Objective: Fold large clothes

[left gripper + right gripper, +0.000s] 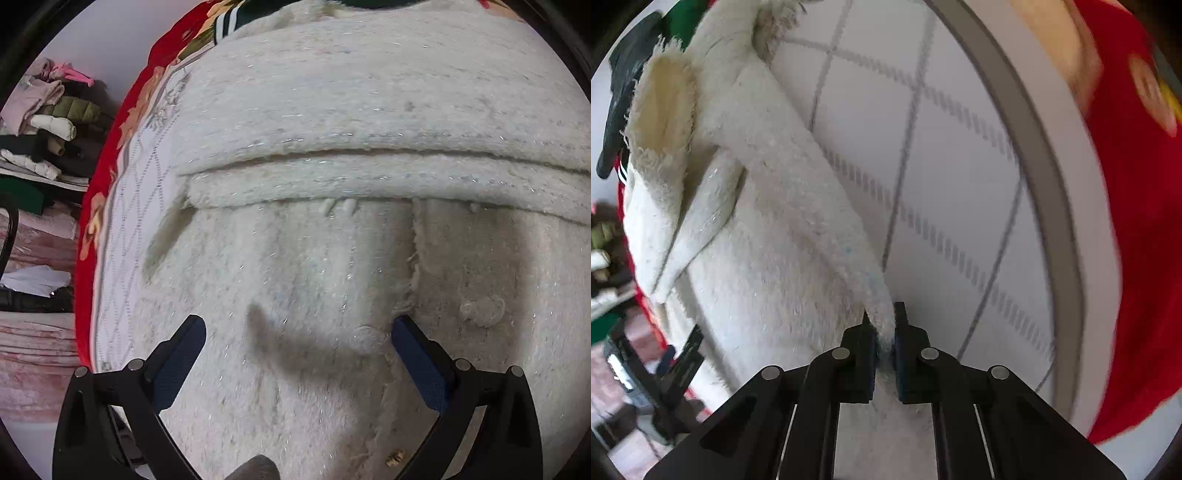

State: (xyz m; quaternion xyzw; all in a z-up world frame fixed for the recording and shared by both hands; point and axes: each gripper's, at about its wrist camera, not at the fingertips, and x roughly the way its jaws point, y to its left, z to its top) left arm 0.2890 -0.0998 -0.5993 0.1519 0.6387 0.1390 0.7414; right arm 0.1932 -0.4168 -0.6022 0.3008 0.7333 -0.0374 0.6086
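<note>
Two grippers work the fluffy cream knitted coat point(332, 110): right gripper point(884, 325) pinches its edge mid-fold near the quilted white mattress's point(960, 166) edge; left gripper point(297, 328) hovers wide, needing a grasp next.

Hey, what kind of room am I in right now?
Probably a bedroom: a fluffy white coat lies on a quilted mattress with red floral bedding, and folded clothes are stacked beside it.
</note>
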